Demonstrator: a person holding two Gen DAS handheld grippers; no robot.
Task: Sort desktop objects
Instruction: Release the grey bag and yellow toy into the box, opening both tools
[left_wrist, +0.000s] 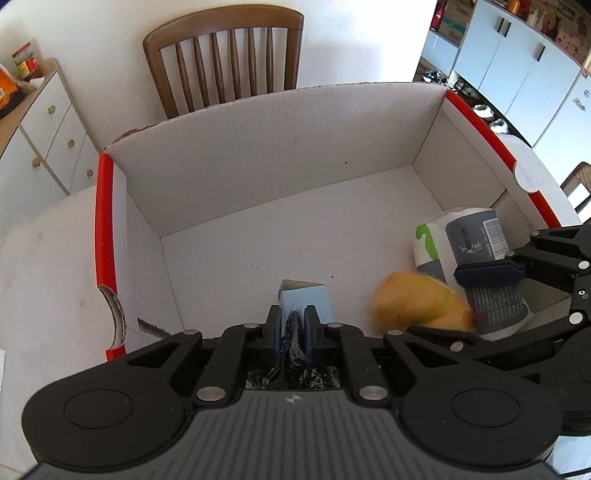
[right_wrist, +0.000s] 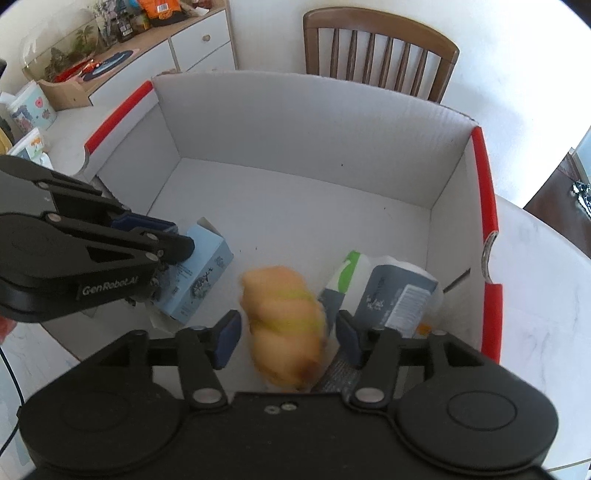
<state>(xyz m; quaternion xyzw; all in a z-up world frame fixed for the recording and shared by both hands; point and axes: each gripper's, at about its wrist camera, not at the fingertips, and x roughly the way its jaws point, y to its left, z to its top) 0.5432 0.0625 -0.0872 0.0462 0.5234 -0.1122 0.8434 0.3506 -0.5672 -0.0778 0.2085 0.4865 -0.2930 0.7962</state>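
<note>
Nearest in the left wrist view: left tongs (left_wrist: 291, 328) clamped together on a crinkled dark strip of wrapping, pads almost meeting. Just beyond the tips, a pale blue carton (left_wrist: 306, 301) inside the box, touching the tongs, near the box's near wall. Same carton (right_wrist: 199, 280) in the right wrist view, lying tilted in the near left corner of the box, with the left tongs (right_wrist: 168, 242) pressed against its near end.

Nearest in the right wrist view: right tongs (right_wrist: 288, 338) spread apart, no pad pressing on anything. Between the pads, a blurred yellow-orange fruit (right_wrist: 284, 325) with a green band, not gripped; cannot tell whether resting on the box floor or in mid-air. In the left wrist view, that fruit (left_wrist: 421, 304) just right of the carton, with the right tongs (left_wrist: 491, 288) beside it.

Just right of the fruit, a paper roll (right_wrist: 384, 291) in a grey and white wrapper with a green mark, lying on its side by the near right corner of the box.

Further off: bare white floor of the red-edged box (left_wrist: 103, 221), its far wall upright. Box standing on the white desk (right_wrist: 546, 295). Beyond the far desk edge, a wooden chair (left_wrist: 225, 59) and a white cabinet (left_wrist: 48, 136).
</note>
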